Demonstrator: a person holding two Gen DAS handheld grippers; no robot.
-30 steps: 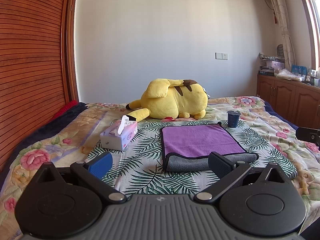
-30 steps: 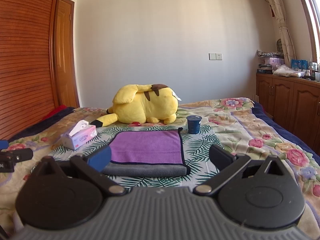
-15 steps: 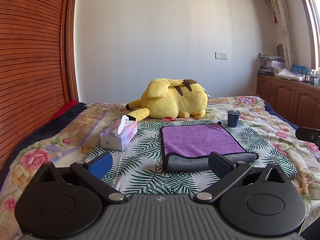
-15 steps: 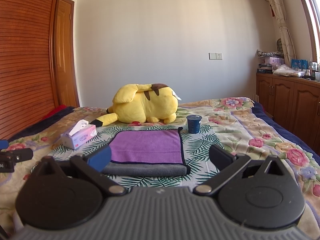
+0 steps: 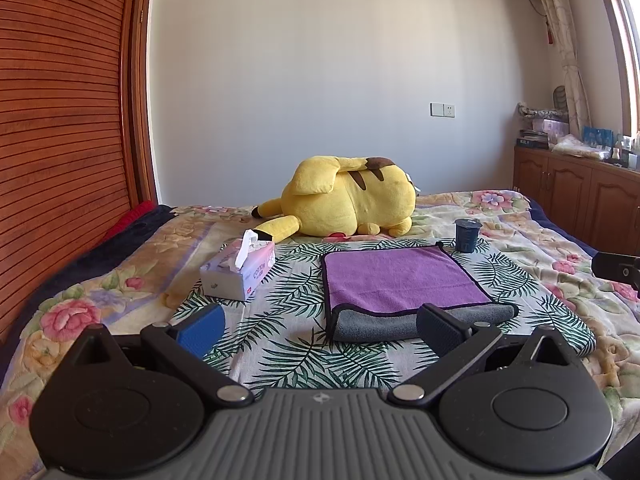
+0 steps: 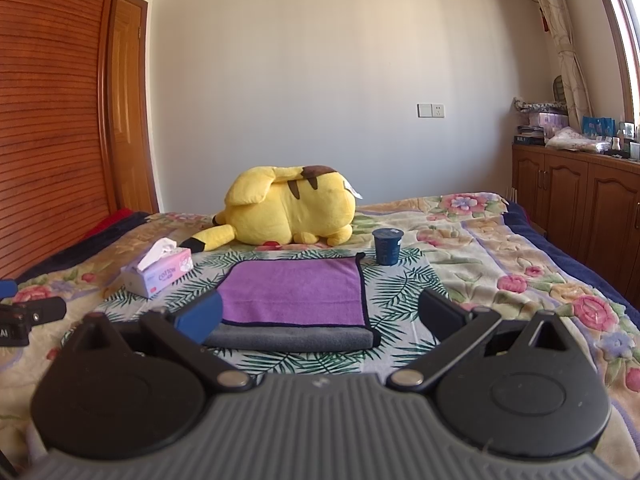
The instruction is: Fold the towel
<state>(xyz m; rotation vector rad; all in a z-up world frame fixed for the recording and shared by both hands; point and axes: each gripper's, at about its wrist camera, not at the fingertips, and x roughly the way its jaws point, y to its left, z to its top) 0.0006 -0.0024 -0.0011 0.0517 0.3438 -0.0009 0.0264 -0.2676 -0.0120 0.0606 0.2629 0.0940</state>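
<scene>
Purple on top with its grey underside showing along the near fold, the towel [image 5: 404, 280] lay flat on the bed [image 5: 132, 280], already doubled over once. Nothing had shifted over the last second: both views matched the earlier ones, so the next fold had not begun. The left gripper [image 5: 320, 326] and right gripper [image 6: 320, 314] hung just short of the near edge, jaws spread wide and empty. A tissue box [image 5: 240, 270] sat to the left, a dark cup [image 5: 467, 235] at the far right corner, a yellow plush [image 5: 348, 196] beyond.
</scene>
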